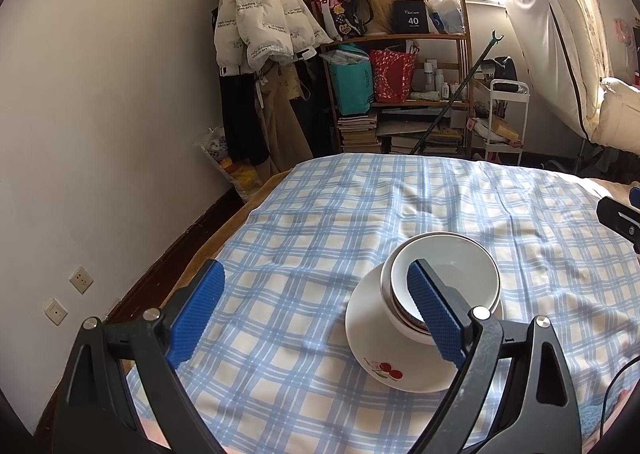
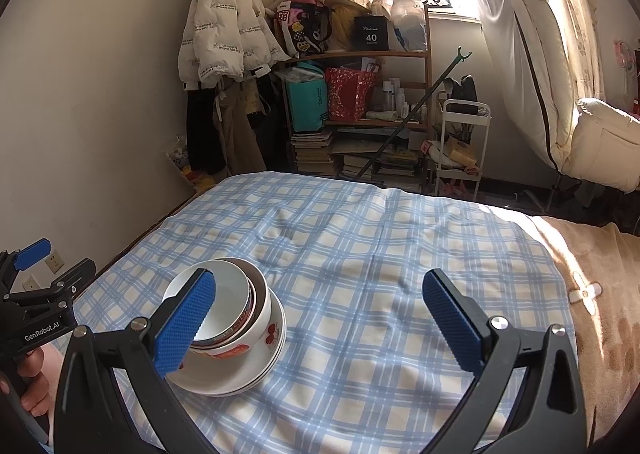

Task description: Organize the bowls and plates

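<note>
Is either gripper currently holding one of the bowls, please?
No: the left gripper and right gripper are both open and empty, while the stacked bowls rest on the plate.

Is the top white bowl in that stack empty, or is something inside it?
Empty, as far as visible. The top bowl shows a bare white interior in both views, though a blue gripper finger hides part of it.

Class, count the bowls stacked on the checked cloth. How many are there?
3 show: a plain white top bowl, a middle bowl seen only as a rim, and a cherry-patterned bottom bowl, all nested on plates. More could be hidden inside.
</note>
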Action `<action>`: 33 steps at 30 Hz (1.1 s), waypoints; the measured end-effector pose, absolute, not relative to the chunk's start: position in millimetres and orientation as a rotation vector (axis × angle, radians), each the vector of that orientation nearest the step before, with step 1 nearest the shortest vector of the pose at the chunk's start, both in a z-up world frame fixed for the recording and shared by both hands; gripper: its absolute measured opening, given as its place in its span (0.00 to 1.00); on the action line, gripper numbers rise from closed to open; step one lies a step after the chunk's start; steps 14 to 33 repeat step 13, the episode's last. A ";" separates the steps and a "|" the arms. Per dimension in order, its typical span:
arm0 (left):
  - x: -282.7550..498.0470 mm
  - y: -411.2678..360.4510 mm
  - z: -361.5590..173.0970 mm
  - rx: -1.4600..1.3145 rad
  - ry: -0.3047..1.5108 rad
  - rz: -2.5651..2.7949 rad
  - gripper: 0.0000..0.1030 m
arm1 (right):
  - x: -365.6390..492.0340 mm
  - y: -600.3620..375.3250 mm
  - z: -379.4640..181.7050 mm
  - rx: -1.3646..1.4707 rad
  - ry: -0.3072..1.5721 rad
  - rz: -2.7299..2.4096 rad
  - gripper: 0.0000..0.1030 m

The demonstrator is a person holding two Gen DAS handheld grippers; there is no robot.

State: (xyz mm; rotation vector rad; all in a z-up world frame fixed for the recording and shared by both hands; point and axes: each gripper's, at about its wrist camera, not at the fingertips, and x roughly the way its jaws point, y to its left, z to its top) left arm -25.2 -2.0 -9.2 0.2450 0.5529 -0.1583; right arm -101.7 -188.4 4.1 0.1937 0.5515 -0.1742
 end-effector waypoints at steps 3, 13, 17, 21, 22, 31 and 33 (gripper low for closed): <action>-24.7 -2.3 -9.0 0.248 0.552 -0.147 0.90 | -103.0 -195.3 4.2 0.204 0.553 -0.177 1.00; -25.9 -3.1 -8.9 0.258 0.548 -0.153 0.95 | -100.8 -197.8 4.3 0.196 0.557 -0.175 1.00; -25.9 -3.1 -8.9 0.258 0.548 -0.153 0.95 | -100.8 -197.8 4.3 0.196 0.557 -0.175 1.00; -25.9 -3.1 -8.9 0.258 0.548 -0.153 0.95 | -100.8 -197.8 4.3 0.196 0.557 -0.175 1.00; -25.9 -3.1 -8.9 0.258 0.548 -0.153 0.95 | -100.8 -197.8 4.3 0.196 0.557 -0.175 1.00; -25.9 -3.1 -8.9 0.258 0.548 -0.153 0.95 | -100.8 -197.8 4.3 0.196 0.557 -0.175 1.00; -25.9 -3.1 -8.9 0.258 0.548 -0.153 0.95 | -100.8 -197.8 4.3 0.196 0.557 -0.175 1.00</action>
